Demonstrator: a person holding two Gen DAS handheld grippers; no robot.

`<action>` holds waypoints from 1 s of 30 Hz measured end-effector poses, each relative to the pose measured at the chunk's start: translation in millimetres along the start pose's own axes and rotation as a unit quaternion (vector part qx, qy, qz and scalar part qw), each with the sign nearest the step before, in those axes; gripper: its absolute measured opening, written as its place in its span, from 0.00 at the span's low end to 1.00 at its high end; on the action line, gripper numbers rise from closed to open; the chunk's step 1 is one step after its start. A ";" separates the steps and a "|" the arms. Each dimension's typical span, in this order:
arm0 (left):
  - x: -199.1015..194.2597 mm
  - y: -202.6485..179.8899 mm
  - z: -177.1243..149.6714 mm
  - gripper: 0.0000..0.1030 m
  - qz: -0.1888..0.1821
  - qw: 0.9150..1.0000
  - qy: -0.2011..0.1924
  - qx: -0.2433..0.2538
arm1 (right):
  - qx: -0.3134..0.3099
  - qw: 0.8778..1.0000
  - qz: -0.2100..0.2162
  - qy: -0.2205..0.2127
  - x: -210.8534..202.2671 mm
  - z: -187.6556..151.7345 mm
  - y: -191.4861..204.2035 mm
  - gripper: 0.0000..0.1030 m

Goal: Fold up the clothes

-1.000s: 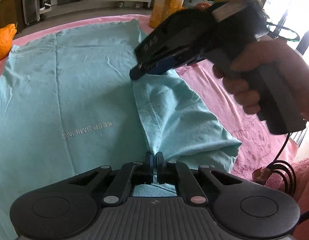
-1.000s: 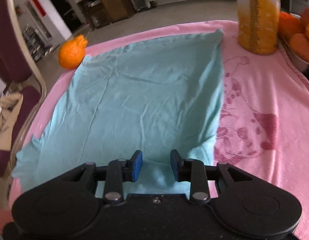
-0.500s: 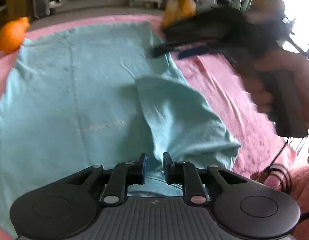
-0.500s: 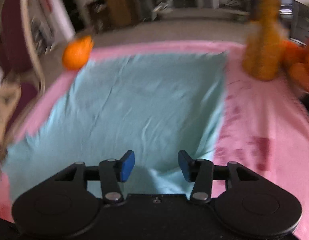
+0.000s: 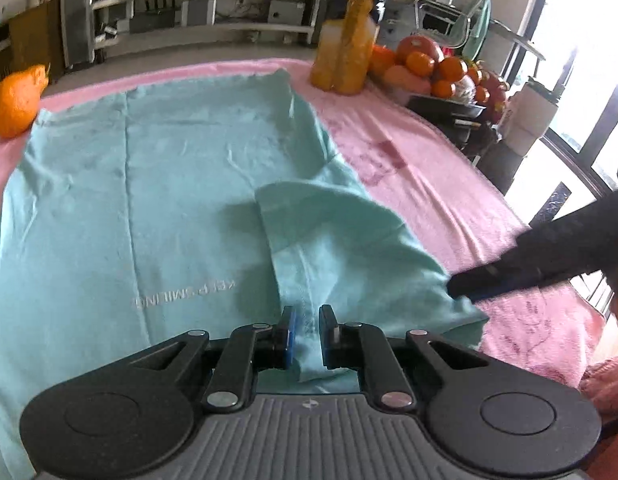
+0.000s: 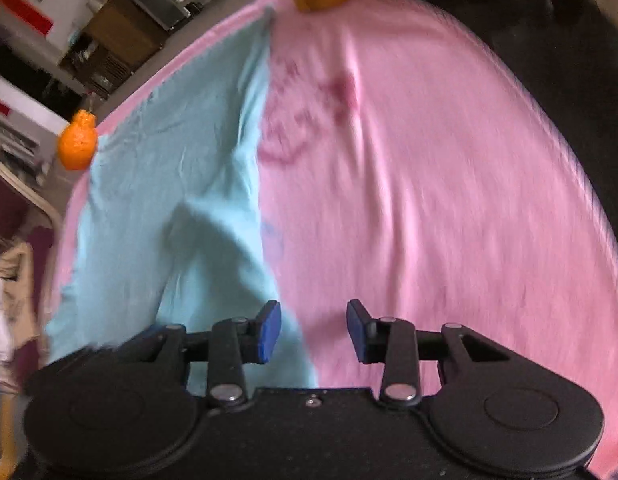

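Folded shirt (image 5: 189,208) edge, bare pink cloth (image 6: 429,180) beside.

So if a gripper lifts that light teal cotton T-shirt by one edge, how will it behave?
The light teal cotton T-shirt is probably floppy: its folded sleeve flap already sags and creases. Likely light, draping thinly over the pink towel. It may drag rather than slide.
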State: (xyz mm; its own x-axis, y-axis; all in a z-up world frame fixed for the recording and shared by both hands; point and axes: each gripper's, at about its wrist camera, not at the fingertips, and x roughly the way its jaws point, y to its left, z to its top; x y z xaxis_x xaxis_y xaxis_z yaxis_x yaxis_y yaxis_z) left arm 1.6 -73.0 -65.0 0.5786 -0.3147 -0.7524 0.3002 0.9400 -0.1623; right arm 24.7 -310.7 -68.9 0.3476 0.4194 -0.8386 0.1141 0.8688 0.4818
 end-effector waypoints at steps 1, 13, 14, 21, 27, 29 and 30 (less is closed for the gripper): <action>2.2 3.1 -0.8 0.09 0.000 1.000 0.004 -0.005 | 0.006 1.000 0.015 0.001 -1.7 -7.4 -2.0 0.34; -7.2 1.4 -2.9 0.13 0.032 0.998 0.045 0.025 | -0.062 0.995 -0.056 -0.046 -12.8 -20.0 27.2 0.04; -11.9 4.0 -3.3 0.12 0.033 0.998 0.048 0.021 | -0.064 0.995 -0.054 -0.054 -14.8 -15.6 30.0 0.07; -27.4 12.4 13.6 0.11 -0.013 1.000 -0.016 -0.019 | -0.073 0.990 -0.044 -0.112 -29.1 15.2 49.6 0.14; 6.0 -2.4 3.3 0.11 -0.023 0.999 0.021 0.005 | -0.067 0.992 0.034 -0.100 11.2 53.8 74.7 0.14; 7.9 -5.9 -0.7 0.11 -0.019 0.999 0.023 0.021 | -0.049 0.994 0.062 -0.081 34.9 64.5 77.1 0.14; 7.7 -5.0 -0.8 0.11 -0.021 0.999 0.025 0.018 | -0.041 0.994 0.070 -0.070 46.3 69.5 76.4 0.14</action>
State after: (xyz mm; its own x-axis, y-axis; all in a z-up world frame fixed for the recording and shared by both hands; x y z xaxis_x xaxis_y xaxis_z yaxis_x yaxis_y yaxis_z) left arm 4.0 -80.0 -70.5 0.5267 -0.3452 -0.7768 0.3501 0.9208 -0.1718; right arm 114.3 -243.2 -53.2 0.4818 0.5019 -0.7183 -0.0184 0.8253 0.5644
